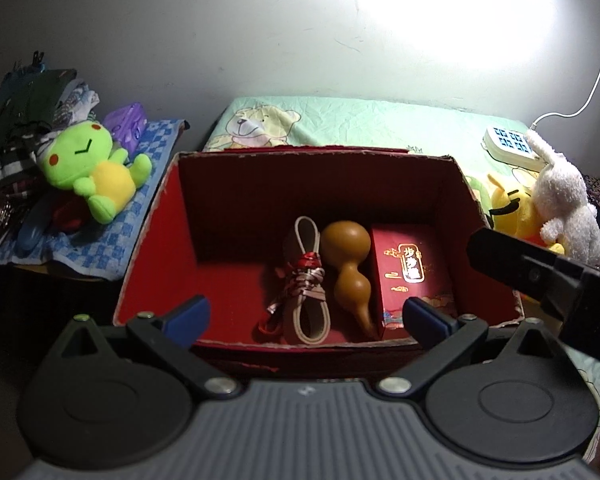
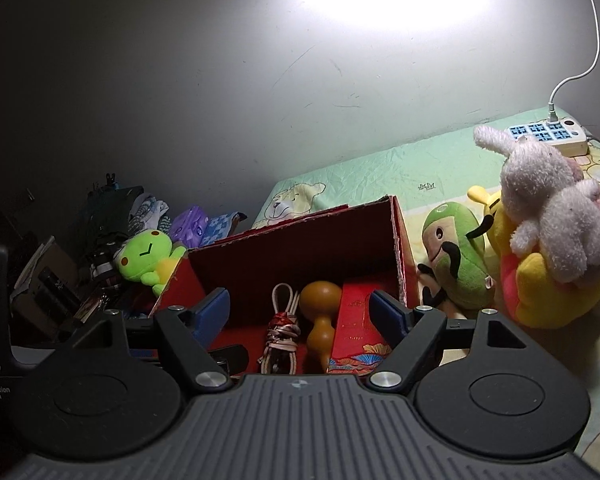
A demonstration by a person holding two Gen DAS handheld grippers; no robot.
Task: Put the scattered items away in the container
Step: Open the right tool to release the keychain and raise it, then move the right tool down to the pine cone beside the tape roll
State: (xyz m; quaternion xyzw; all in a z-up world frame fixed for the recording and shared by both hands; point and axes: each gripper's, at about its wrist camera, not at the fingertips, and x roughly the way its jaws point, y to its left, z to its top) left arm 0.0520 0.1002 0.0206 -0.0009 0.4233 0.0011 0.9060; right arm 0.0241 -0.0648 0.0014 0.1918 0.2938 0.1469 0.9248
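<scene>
A red cardboard box [image 1: 228, 200] [image 2: 300, 240] stands open on the bed. Inside it lie a coiled cord tied with red ribbon [image 1: 306, 280] [image 2: 282, 330], a brown gourd [image 1: 350, 268] [image 2: 320, 316] and a red gift box [image 1: 410, 272] [image 2: 356, 320]. My left gripper [image 1: 306, 314] hovers at the box's near wall, jaws open and empty. My right gripper [image 2: 300, 314] also stands open with nothing between its fingers; in the left wrist view its black finger reaches in from the right [image 1: 512, 260].
A green frog plush [image 1: 92, 168] [image 2: 148, 258] lies on a blue checked cloth [image 1: 140, 216] left of the box. Right of the box sit an avocado plush [image 2: 456, 260], a yellow plush [image 2: 540, 288], a white rabbit plush [image 2: 548, 208] [image 1: 560, 204] and a power strip [image 2: 548, 136] [image 1: 508, 144].
</scene>
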